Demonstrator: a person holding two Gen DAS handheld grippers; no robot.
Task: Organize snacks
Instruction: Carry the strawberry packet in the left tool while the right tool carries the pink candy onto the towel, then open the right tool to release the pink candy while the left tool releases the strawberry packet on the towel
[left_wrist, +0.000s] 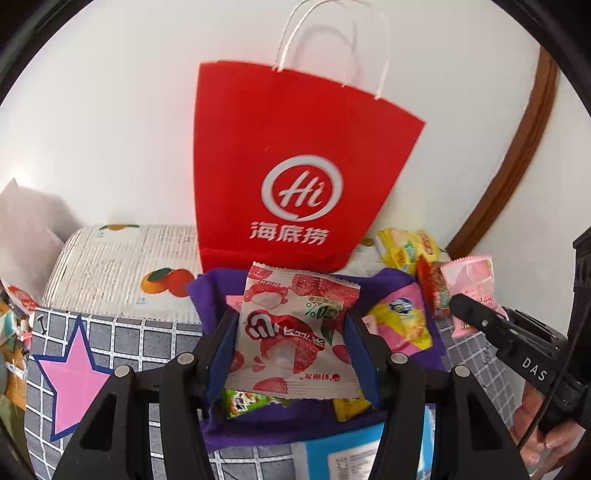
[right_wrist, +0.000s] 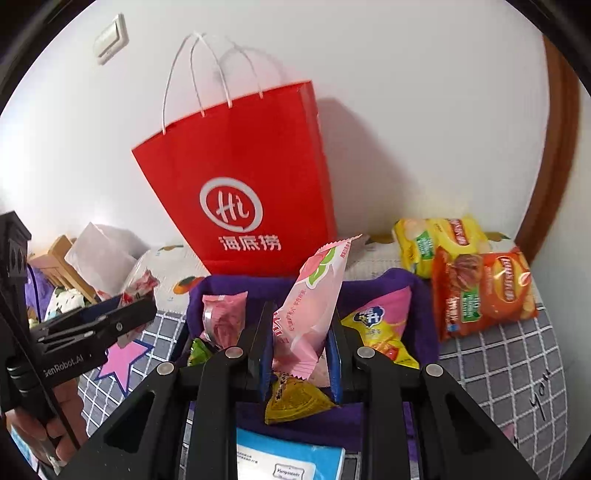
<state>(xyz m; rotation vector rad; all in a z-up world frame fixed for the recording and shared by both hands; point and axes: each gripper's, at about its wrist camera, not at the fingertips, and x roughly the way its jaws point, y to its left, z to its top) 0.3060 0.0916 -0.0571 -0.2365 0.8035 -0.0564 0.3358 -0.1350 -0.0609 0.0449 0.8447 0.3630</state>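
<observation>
two claws clenched: left claw (left_wrist: 291, 332) on lychee packet (left_wrist: 295, 332), right claw (right_wrist: 299, 347) on pink packet (right_wrist: 314, 310).

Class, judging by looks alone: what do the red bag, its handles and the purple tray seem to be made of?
Red bag: matte paper, probably; it shows sharp creases and stands stiffly. Handles: white twisted cord, likely paper twine. Purple tray: soft, fuzzy fabric, perhaps felt or fleece; no shine, rounded rim.
</observation>
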